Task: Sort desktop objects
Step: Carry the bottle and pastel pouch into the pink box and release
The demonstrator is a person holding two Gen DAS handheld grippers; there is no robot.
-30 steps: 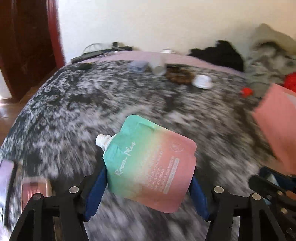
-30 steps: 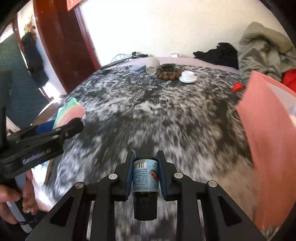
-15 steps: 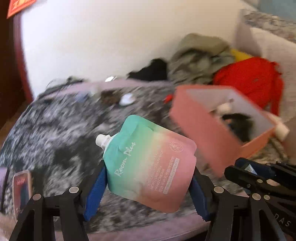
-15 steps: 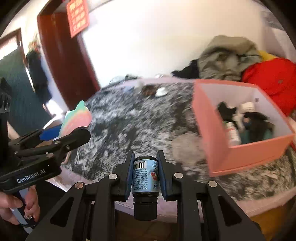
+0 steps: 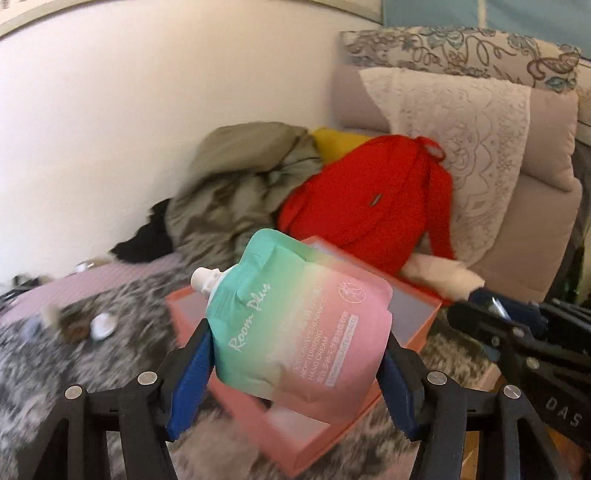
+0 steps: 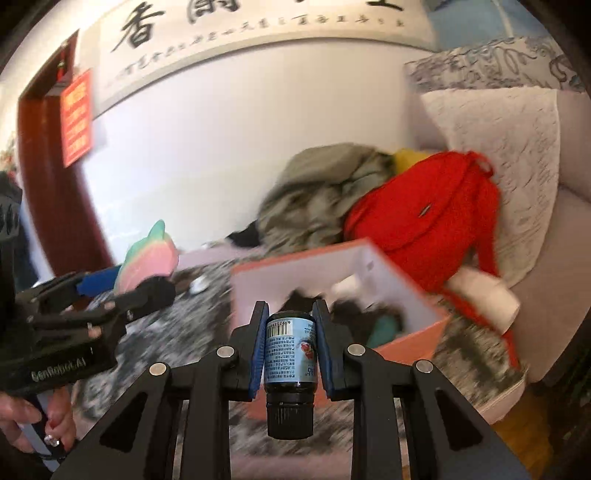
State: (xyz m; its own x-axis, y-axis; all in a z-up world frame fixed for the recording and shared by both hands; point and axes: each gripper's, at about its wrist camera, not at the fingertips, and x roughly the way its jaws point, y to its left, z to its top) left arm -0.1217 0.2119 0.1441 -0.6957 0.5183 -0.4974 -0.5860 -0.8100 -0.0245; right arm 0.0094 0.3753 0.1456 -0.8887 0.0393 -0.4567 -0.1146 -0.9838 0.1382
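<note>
Swung nearer pink box (image 6: pixel 417 334), left gripper (image 5: pixel 295 365) clamping pouch (image 5: pixel 299 325), right gripper (image 6: pixel 290 350) pinching bottle (image 6: pixel 290 360), ready for dropping.

Soft, even daylight fills both fisheye views without hard shadows or glare, but motion blur smears the mottled bed cover (image 5: pixel 74 354), pink box (image 6: pixel 417 332) and clothes pile, the held items stay sharp, and black vignetting curves the right view's corners.

A home bedroom: pillows (image 5: pixel 461 147), heaped clothes (image 5: pixel 236 184) on a bed, calligraphy scroll (image 6: pixel 258 33) above.
</note>
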